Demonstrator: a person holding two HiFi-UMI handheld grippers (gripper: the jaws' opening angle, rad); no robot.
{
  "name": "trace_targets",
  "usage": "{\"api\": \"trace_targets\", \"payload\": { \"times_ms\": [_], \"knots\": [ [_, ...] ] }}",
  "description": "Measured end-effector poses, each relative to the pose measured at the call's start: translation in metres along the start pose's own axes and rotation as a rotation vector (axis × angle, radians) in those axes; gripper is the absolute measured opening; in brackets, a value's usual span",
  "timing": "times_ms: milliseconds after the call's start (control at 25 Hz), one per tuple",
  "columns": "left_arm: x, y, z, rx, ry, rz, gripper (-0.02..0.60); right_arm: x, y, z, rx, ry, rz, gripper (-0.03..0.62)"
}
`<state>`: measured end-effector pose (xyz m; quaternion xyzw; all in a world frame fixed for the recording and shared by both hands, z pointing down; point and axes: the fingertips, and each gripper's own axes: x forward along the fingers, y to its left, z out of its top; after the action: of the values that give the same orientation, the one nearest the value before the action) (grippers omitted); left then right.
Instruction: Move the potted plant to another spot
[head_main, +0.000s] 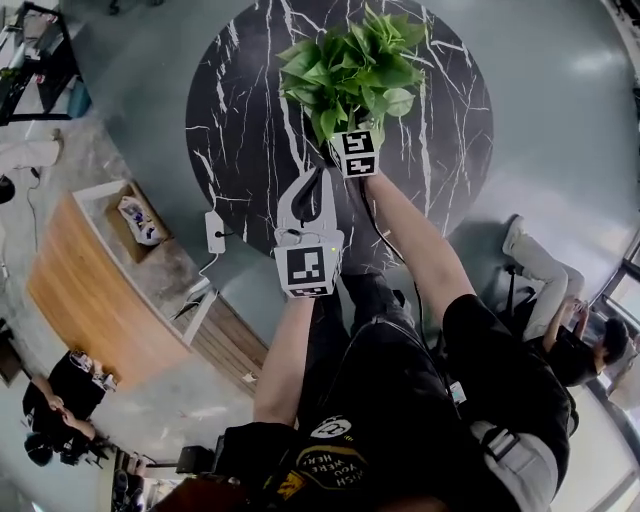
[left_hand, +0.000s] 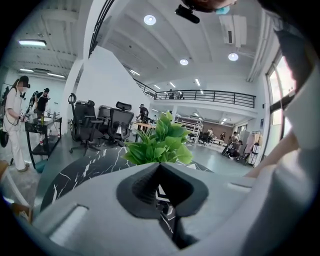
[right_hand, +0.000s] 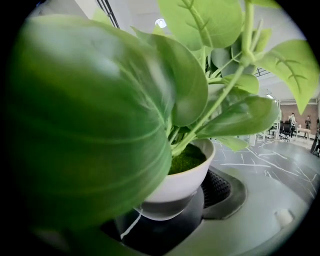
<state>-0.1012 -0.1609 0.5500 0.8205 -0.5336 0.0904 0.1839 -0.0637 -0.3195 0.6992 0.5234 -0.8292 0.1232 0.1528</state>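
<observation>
On the round black marble counter, the potted plant stands between the wide-spread jaws of the right gripper, its white pot just beside one pad. Nearer the person, the left gripper is closed and empty, apart from the plant.

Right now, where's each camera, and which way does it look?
Head view: on the person's head, looking down at the table, potted plant, left gripper, right gripper and both arms.
Left gripper view: on the left gripper, looking along its shut jaws across the table toward the plant.
Right gripper view: on the right gripper, facing the pot between its jaws.
All three share the plant.
</observation>
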Motion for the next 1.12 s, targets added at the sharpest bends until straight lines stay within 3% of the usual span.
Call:
{"api": "trace_targets", "payload": {
  "times_ms": [360, 520, 1120],
  "knots": [
    [0.021, -0.029, 0.008, -0.025, -0.028, -0.071, 0.004, -0.011, -0.053, 0.000, 0.015, -0.008, -0.009, 0.505],
    [0.030, -0.035, 0.003, -0.011, -0.009, -0.064, 0.005, -0.016, -0.084, -0.002, 0.022, -0.001, -0.047, 0.505],
    [0.074, -0.092, -0.003, 0.022, 0.010, -0.153, 0.005, -0.046, -0.198, -0.011, 0.061, 0.005, -0.172, 0.505]
  ]
}}
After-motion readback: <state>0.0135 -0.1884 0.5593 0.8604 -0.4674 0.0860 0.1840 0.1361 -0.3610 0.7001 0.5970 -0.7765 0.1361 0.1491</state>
